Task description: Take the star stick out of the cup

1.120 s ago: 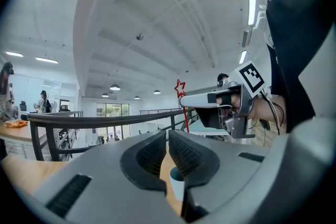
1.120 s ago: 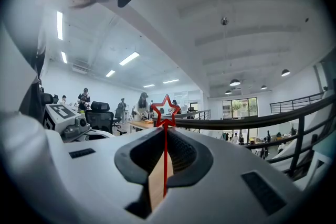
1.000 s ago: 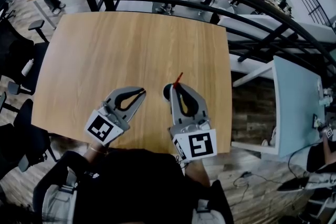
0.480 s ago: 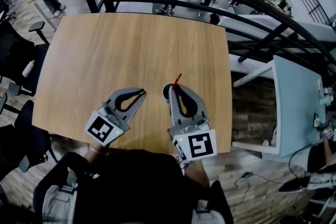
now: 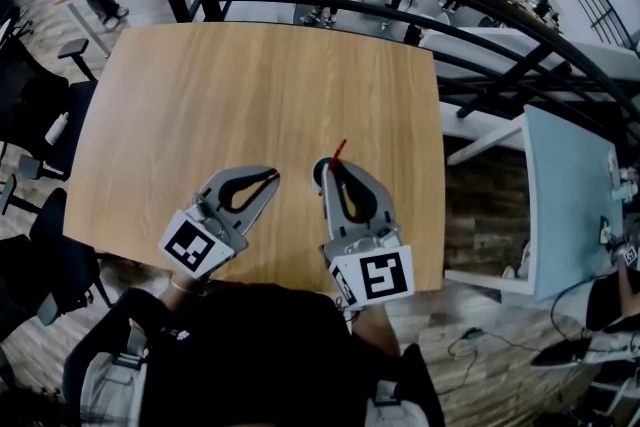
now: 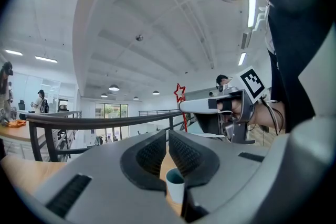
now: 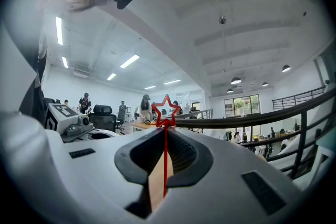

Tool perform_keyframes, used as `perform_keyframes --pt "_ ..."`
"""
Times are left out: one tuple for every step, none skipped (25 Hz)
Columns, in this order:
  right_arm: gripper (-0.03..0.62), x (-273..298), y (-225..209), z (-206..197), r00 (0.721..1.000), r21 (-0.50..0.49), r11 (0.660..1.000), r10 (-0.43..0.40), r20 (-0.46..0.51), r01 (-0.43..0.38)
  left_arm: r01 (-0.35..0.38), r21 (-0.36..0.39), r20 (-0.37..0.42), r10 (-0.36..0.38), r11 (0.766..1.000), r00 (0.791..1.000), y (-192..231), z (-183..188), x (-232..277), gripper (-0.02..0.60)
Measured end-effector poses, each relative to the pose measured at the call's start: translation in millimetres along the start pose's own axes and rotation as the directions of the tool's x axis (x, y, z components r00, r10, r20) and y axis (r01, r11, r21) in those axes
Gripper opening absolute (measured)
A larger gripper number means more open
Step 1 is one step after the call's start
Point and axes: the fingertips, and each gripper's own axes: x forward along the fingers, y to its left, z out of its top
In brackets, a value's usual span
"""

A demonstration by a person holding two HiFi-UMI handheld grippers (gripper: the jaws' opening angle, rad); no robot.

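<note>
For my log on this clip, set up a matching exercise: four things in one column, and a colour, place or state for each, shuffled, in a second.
Things
1. star stick
2. cup
3. left gripper
4. table

Descriptions
A. light wood top
B. jaws together, gripping nothing
C. red, pinched between the jaws of the right gripper
D. stands on the table by the right gripper's tip

Pairs: 1-C, 2-D, 3-B, 4-A
</note>
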Motion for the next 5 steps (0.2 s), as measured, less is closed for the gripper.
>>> perform_keyframes --pt "0.028 0.4 -0.4 1.2 1.0 0.008 1.0 -0.004 0.004 0.004 0.002 0.001 -0.001 -0.002 1.0 1.0 -0.6 0.2 0.3 0.025" --pt "0.028 0.7 -0.8 1.8 1.0 0.012 1.0 -0.006 0.006 0.006 0.005 0.001 -0.003 -0.005 1.0 1.0 -1.1 0.2 0.8 0.025" --pt "0.028 0.6 -1.3 1.2 1.0 0.007 1.0 -0.003 0.003 0.003 0.007 0.0 -0.006 -0.007 1.0 1.0 -1.7 0.1 1.4 0.025" --pt "0.028 0.3 -1.6 0.0 1.0 -0.002 1.0 0.002 -0.002 -0.002 0.009 -0.001 -0.008 -0.009 1.0 1.0 -2.3 -0.2 2.0 0.025" --pt "0.028 -0.1 -2.0 -1.4 1.0 -0.011 1.0 0.008 -0.008 -0.008 0.011 -0.002 -0.011 -0.011 1.0 1.0 -2.8 -0.4 2.5 0.025"
